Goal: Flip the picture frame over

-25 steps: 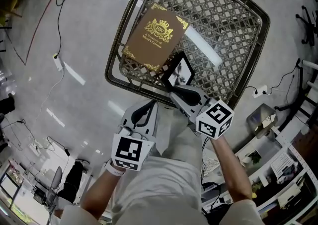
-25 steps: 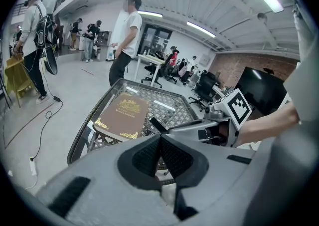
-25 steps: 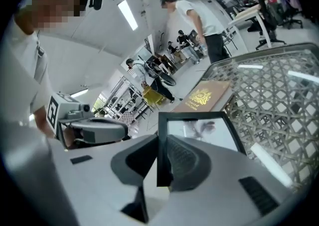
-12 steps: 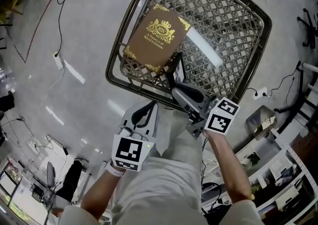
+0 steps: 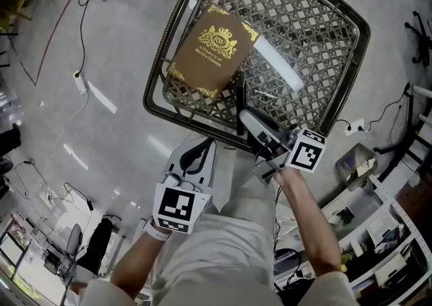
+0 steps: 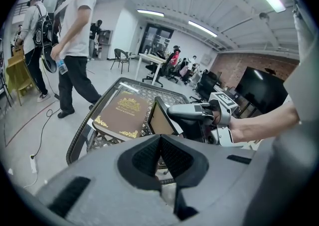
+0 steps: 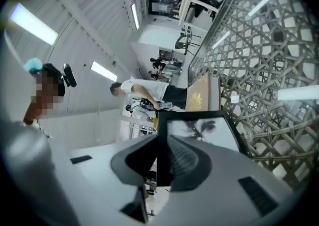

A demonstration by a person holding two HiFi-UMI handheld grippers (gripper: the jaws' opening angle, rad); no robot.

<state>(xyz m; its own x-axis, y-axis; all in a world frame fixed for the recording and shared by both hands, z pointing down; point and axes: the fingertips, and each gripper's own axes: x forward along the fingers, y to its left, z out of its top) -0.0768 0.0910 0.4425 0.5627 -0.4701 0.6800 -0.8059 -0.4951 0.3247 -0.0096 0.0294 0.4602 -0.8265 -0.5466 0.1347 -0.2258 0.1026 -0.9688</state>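
At the left, the left gripper (image 5: 201, 149) hung low over the pale floor, short of the wicker table (image 5: 317, 34); in its own view its jaws (image 6: 159, 140) were pressed together with nothing between them. A person in a white shirt (image 6: 75, 30) was walking past on the far left of that view. On the table's near-left part lay a brown book (image 5: 212, 51) with gold print, flat and cover up. Just right of the book's near corner stood the picture frame (image 5: 237, 92), raised on its edge over the weave and seen edge-on from the head view as a thin dark strip. The left gripper view showed a tan face of the frame (image 6: 160, 117) inside a black border. At the right, the right gripper (image 5: 244, 117) was clamped on the frame's black border (image 7: 199, 130), its jaws (image 7: 162, 142) closed on one side edge, a dark print showing on the pale picture face
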